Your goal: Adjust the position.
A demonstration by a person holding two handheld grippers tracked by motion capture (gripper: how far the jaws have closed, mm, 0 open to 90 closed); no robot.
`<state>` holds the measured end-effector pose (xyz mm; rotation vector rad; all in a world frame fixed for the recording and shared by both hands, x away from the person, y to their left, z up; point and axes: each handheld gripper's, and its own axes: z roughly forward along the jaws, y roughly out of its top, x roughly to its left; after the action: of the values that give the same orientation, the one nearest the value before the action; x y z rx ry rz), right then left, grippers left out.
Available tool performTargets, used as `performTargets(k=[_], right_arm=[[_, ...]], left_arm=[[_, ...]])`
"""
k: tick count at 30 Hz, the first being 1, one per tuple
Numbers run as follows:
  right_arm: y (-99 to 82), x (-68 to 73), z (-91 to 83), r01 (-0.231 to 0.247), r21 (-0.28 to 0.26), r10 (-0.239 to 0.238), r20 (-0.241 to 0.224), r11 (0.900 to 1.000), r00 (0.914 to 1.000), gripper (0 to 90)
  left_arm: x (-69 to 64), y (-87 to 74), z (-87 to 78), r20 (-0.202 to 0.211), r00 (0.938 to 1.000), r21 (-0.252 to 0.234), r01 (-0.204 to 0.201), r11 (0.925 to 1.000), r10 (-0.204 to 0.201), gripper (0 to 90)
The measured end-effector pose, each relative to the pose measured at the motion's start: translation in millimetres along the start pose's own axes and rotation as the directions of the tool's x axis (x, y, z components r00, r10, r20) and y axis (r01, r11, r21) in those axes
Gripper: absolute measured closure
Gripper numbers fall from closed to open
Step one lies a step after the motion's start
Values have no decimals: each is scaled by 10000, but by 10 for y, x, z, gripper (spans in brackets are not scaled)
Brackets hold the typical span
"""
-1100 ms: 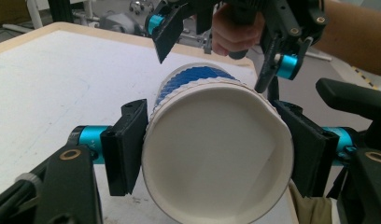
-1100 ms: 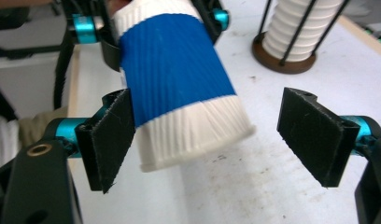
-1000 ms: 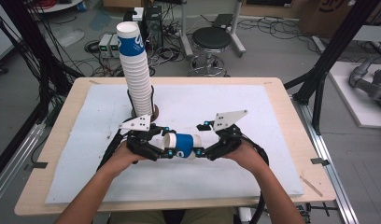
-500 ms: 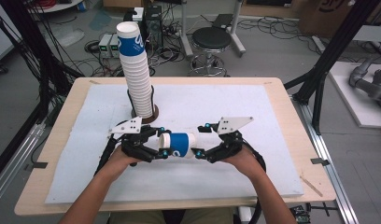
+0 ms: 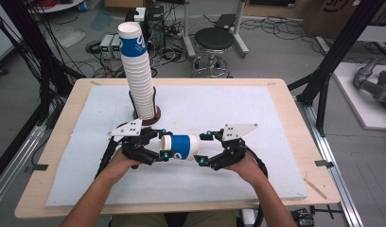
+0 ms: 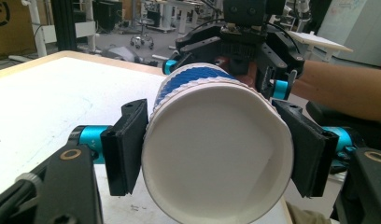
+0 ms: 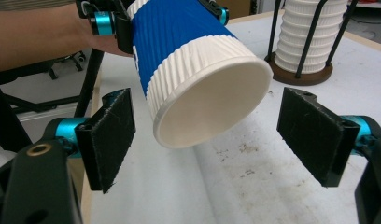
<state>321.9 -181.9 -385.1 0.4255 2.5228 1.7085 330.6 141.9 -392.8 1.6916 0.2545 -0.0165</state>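
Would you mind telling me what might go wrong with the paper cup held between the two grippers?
The left gripper clamps the thin paper cup at one end; squeezing harder might dent it. The right gripper stands open around the other end, so closing off-centre may knock the cup askew. The tall cup stack stands close and could be bumped.

In the left gripper view we see the white-and-blue ribbed paper cup (image 6: 216,149) cut off by the bottom edge, its wide mouth hiding most of the right hand-held gripper (image 6: 247,35).
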Motion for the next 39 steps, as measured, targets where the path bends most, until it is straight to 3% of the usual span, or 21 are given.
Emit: performTargets(k=[12, 16, 21, 25, 32, 38, 39], right_arm=[[-38, -9, 18, -159, -1, 159, -296, 9999, 9994, 197], [-43, 10, 69, -241, 1, 241, -771, 9997, 9967, 173], [-49, 35, 122, -215, -1, 213, -1271, 9998, 9917, 175], [-43, 42, 111, 11, -90, -24, -1475, 10000, 9891, 227], [-28, 50, 76, 272, -350, -320, -1445, 9990, 9890, 297], [-34, 47, 75, 493, 6, -487, -1462, 9988, 9881, 345], [-33, 49, 76, 509, 103, -488, -1493, 9986, 9876, 345]], left_arm=[[-7, 6, -11, 601, 9982, -301, 90, 9995, -72, 306], [-23, -2, 31, 1053, 9944, -487, 80, 9988, -28, 310], [-35, -19, 74, 1409, 9900, -360, 16, 9994, 35, 311], [-39, -19, 73, 1481, 9890, -412, -8, 9991, 69, 312], [-44, -12, 51, 1425, 9893, -386, -256, 9989, 309, 320], [-98, -9, 62, 1089, 9928, 302, -543, 9981, 507, 312], [-123, 3, 74, 806, 9948, 663, -673, 9955, 619, 286]])
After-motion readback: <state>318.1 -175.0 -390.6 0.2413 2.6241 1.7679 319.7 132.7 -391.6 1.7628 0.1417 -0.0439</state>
